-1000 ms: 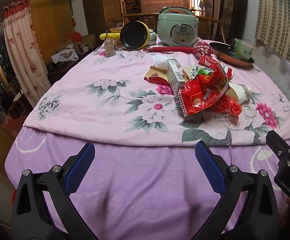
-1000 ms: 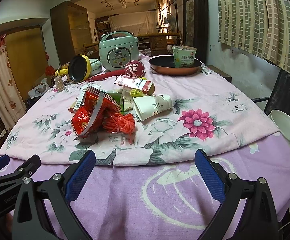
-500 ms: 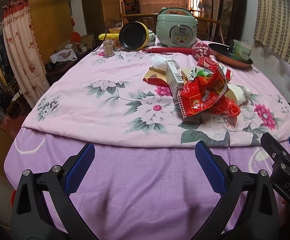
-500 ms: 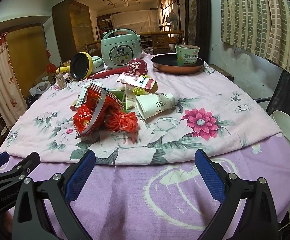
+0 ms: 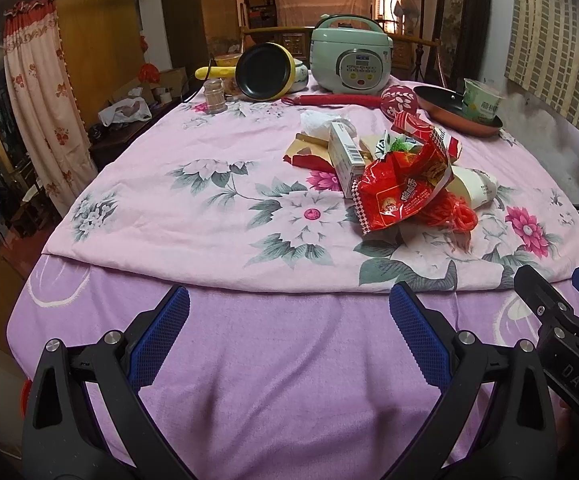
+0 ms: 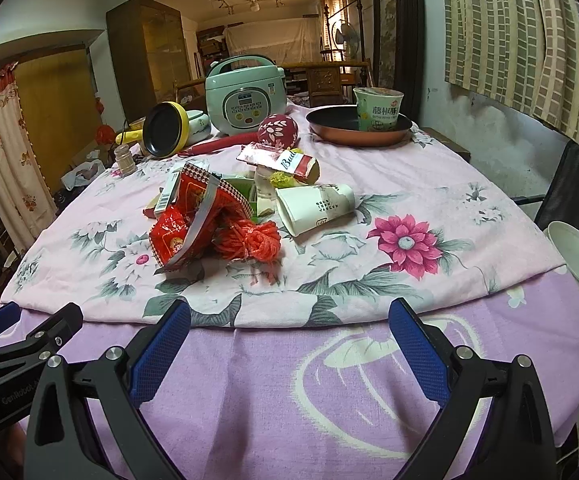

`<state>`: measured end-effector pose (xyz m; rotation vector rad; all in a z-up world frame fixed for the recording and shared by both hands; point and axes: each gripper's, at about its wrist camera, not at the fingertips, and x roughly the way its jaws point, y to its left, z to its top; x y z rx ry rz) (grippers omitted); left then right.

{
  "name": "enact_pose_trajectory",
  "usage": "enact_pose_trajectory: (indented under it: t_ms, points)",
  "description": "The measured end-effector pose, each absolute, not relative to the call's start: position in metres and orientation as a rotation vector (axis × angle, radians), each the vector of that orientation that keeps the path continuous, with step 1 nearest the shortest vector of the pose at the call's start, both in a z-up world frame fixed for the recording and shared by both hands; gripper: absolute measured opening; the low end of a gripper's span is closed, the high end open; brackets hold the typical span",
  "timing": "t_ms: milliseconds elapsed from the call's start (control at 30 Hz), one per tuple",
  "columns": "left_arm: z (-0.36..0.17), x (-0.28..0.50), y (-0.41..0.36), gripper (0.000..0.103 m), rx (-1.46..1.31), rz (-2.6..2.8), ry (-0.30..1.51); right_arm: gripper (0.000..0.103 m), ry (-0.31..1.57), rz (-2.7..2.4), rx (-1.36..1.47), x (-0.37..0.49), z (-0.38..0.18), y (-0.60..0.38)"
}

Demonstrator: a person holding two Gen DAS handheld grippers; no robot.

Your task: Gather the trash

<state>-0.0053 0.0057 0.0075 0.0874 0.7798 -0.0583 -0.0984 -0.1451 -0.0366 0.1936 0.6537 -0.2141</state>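
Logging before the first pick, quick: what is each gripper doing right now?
Left gripper: open, holding nothing, above the purple cloth.
Right gripper: open, holding nothing, short of the trash pile.

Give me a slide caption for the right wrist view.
Open right tongs face a trash pile: red snack bag, tipped paper cup, orange net on floral cloth.

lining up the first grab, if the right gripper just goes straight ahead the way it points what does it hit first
Probably the orange-red mesh bag beside the red snack wrapper; the open right gripper has only bare cloth before them. Depth is uncertain.
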Motion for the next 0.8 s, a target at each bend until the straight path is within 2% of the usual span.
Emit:
enact_pose_trajectory:
  t_ms: [800]
  points:
    - [0.0044, -0.0090, 0.0026, 0.096, 0.089, -0.063, 0.784, 0.098, 0.665, -0.213, 0.205, -0.0989, -0.0427, -0.1449]
